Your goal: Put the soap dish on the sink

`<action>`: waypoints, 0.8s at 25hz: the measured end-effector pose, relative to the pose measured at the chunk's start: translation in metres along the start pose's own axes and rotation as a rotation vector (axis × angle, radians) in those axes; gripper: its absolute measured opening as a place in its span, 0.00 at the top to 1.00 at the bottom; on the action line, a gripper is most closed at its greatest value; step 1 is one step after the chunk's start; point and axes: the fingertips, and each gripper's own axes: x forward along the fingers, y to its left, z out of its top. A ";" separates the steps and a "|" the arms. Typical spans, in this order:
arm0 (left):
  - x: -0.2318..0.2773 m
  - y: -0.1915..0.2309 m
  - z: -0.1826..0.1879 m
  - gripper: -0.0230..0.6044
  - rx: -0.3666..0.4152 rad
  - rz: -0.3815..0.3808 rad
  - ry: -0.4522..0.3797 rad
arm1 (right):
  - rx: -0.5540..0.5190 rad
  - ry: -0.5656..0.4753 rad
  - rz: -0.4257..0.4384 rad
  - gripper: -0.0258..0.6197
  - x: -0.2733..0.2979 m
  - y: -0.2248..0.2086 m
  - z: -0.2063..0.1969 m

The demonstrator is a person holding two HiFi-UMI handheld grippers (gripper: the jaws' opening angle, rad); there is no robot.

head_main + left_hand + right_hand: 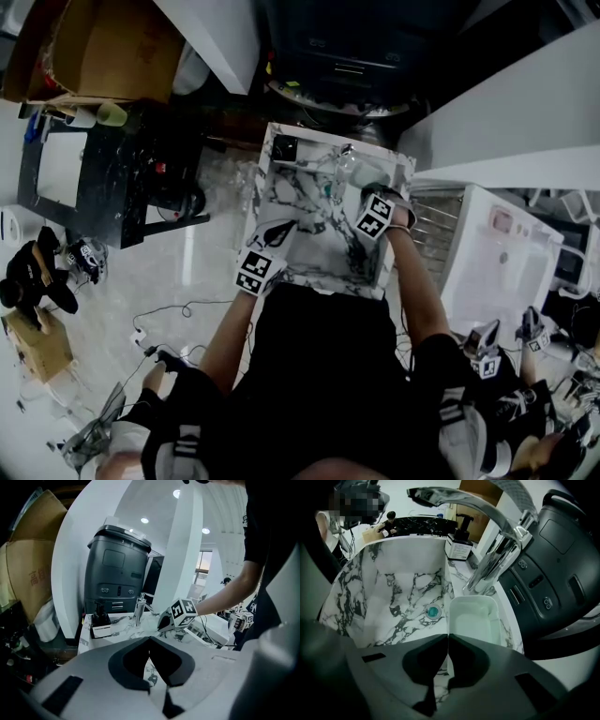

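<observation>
The soap dish (473, 620), a pale green rectangular tray, rests on the marble sink (408, 592) ledge by the base of the chrome faucet (497, 550). My right gripper (448, 638) is shut on the dish's near left rim. The head view has the dish (367, 174) at the sink's far right corner, just beyond the right gripper (373, 199). My left gripper (150, 641) is shut with nothing in it and hovers over the sink's near left edge (279, 232). Seen from the left gripper view, the right gripper (166, 620) sits low beside the faucet (139, 609).
A black soap dispenser (459, 543) stands at the sink's far left corner (284, 148). A teal drain plug (433, 612) lies in the basin. A dark grey bin (562, 564) stands close behind the faucet. A white appliance (497, 253) is to the right, a cardboard box (112, 47) far left.
</observation>
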 end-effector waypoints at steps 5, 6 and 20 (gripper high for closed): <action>-0.002 0.000 -0.005 0.97 -0.015 0.012 0.005 | -0.056 0.013 -0.011 0.96 0.003 -0.002 0.002; -0.002 -0.001 -0.005 0.97 -0.015 0.012 0.007 | -0.058 0.014 -0.013 0.96 0.004 -0.003 0.002; -0.002 -0.002 -0.003 0.97 -0.010 0.015 0.004 | -0.072 0.000 -0.074 0.93 0.005 -0.021 0.008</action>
